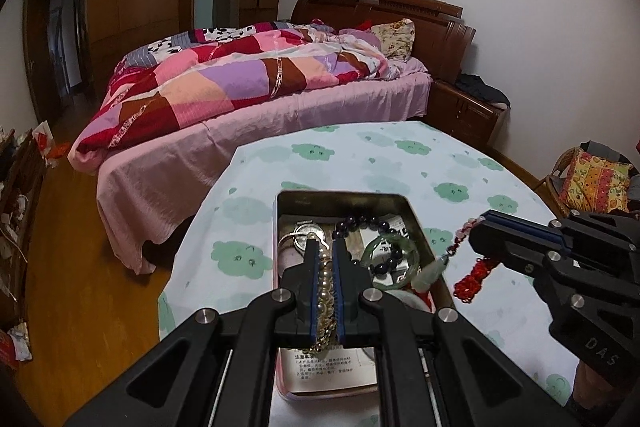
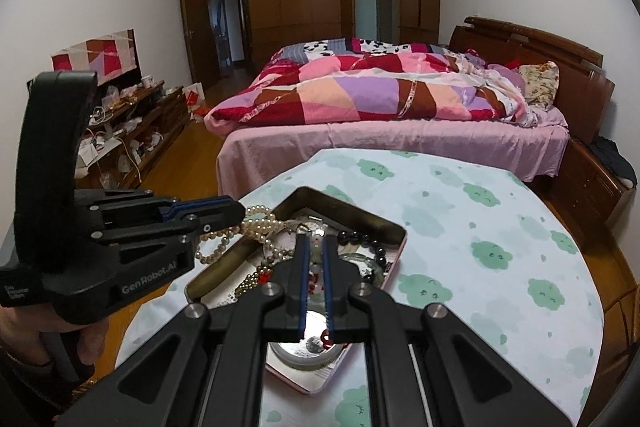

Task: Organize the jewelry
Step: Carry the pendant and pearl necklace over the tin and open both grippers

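Left wrist view: the left gripper [image 1: 325, 251] has its jaws pinching a pearl necklace [image 1: 326, 291], which runs down between them over the open tin [image 1: 416, 223] on the tabletop [image 1: 460, 163]. The right gripper [image 1: 476, 227] has its jaws pressed together on a red tassel charm [image 1: 472, 279] with a pale green stone, hanging just beside the tin's right wall. Inside the tin lie a dark bead bracelet [image 1: 368, 223], a green bangle [image 1: 404, 255] and a watch [image 1: 308, 233]. The gripper bodies hide the tin's near end. Both grippers tilt down toward the tin. In the right wrist view, a hand [image 2: 84, 343] holding the left gripper is cut off at the edge.
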`<state>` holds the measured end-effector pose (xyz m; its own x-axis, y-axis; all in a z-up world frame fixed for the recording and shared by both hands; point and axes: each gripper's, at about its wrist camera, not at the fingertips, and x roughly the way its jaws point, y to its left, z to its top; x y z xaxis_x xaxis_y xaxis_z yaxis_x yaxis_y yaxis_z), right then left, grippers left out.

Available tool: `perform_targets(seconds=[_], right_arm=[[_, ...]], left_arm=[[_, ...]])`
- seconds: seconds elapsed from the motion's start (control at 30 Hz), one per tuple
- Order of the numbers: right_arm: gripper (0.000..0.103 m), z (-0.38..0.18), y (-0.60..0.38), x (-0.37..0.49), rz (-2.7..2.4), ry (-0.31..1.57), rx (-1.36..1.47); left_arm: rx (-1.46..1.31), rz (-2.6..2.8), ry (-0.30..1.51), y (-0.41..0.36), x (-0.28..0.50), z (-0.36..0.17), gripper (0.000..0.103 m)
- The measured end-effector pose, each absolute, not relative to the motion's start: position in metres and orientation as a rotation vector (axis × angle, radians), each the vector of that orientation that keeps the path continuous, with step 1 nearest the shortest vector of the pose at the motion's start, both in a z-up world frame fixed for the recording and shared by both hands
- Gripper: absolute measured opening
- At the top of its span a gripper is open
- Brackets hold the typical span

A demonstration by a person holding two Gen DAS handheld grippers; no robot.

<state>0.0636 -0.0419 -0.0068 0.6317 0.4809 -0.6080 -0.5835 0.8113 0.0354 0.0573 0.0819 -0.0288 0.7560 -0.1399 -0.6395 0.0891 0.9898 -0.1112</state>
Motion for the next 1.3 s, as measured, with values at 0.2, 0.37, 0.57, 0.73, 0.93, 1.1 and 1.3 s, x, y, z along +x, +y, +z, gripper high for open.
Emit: perform_targets(seconds=[0.2, 0.37, 0.57, 0.73, 0.93, 1.1, 1.3], right_arm=[[0.008, -0.016, -0.031, 0.066, 0.617, 0.670, -0.186], [0.008, -0.023, -0.024, 0.067, 0.619, 0.689, -0.201], [0.008, -0.029, -0.022, 0.071, 0.609, 0.706, -0.206], [0.008, -0.034, -0.021, 0.075, 0.602, 0.718, -0.204], [0.008, -0.042, -0.020, 0.079, 0.591, 0.734, -0.206], [0.008, -0.048, -0.021, 0.082, 0.577, 0.745, -0.204], [0.008, -0.057, -0.019, 0.084, 0.568, 0.760, -0.216]], left_arm=[[-0.081, -0.126, 0.722, 0.086, 0.058, -0.039, 0.005], [-0.089, -0.126, 0.736, 0.089, 0.059, -0.045, 0.005], [-0.091, -0.131, 0.748, 0.089, 0.060, -0.051, 0.005], [-0.090, -0.133, 0.761, 0.088, 0.061, -0.056, 0.005], [-0.083, -0.134, 0.772, 0.086, 0.062, -0.061, 0.005], [-0.073, -0.126, 0.776, 0.085, 0.063, -0.065, 0.005], [-0.072, -0.124, 0.791, 0.084, 0.064, -0.071, 0.005]])
